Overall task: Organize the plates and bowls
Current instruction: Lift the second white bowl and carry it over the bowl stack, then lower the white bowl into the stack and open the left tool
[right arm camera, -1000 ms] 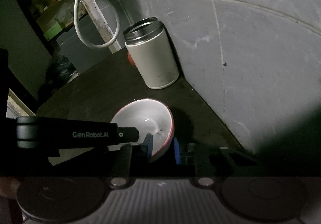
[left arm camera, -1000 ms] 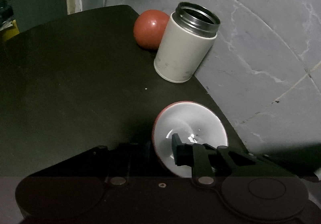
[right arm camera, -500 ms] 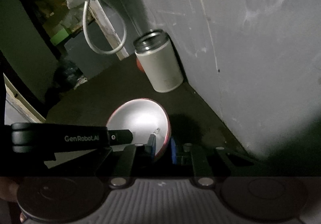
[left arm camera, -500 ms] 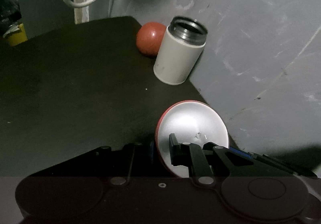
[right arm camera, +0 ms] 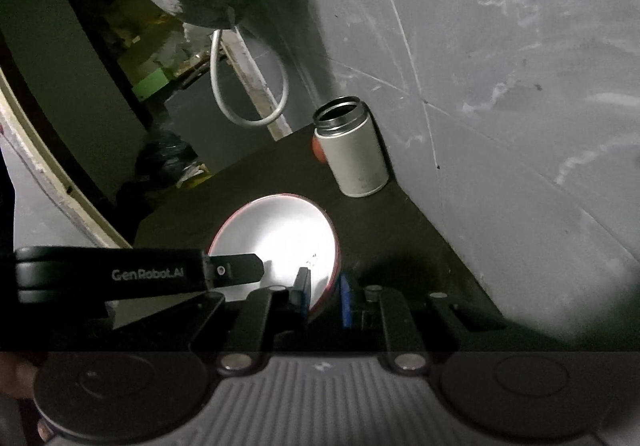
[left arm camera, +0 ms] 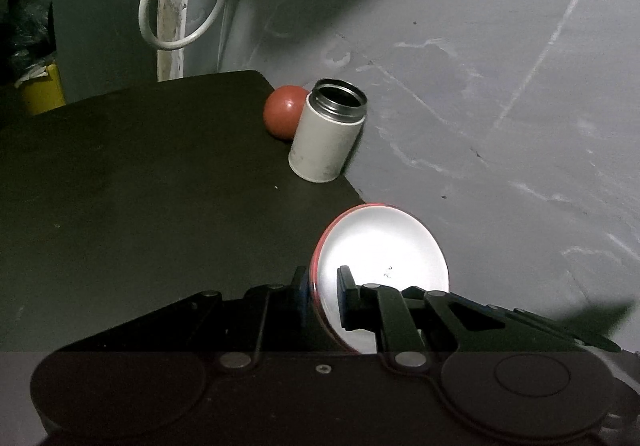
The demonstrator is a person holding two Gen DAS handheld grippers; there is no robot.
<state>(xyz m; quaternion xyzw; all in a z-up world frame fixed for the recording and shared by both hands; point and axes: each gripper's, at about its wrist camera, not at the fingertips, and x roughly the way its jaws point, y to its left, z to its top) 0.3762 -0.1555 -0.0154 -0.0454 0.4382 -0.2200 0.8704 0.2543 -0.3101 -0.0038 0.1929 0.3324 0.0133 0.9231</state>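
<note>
White bowl point(left arm camera: 380, 266) with red rim, left view lower centre: left gripper point(left arm camera: 322, 286) jaws pinch its rim; lifted and tilted steeper than a second ago, clear of the counter point(left arm camera: 140, 186). Steel-lined canister point(left arm camera: 328, 134) behind looks empty.
Right view: right gripper point(right arm camera: 324, 290) jaws pinch the opposite rim. Likely carrying it to a stack.

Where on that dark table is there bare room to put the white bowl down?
The broad left part of the table is bare, bordered by its back edge and the white canister. It is crowded at the far right corner, where the canister and a red bowl stand beside the wall. Both grippers hold the white bowl.
</note>
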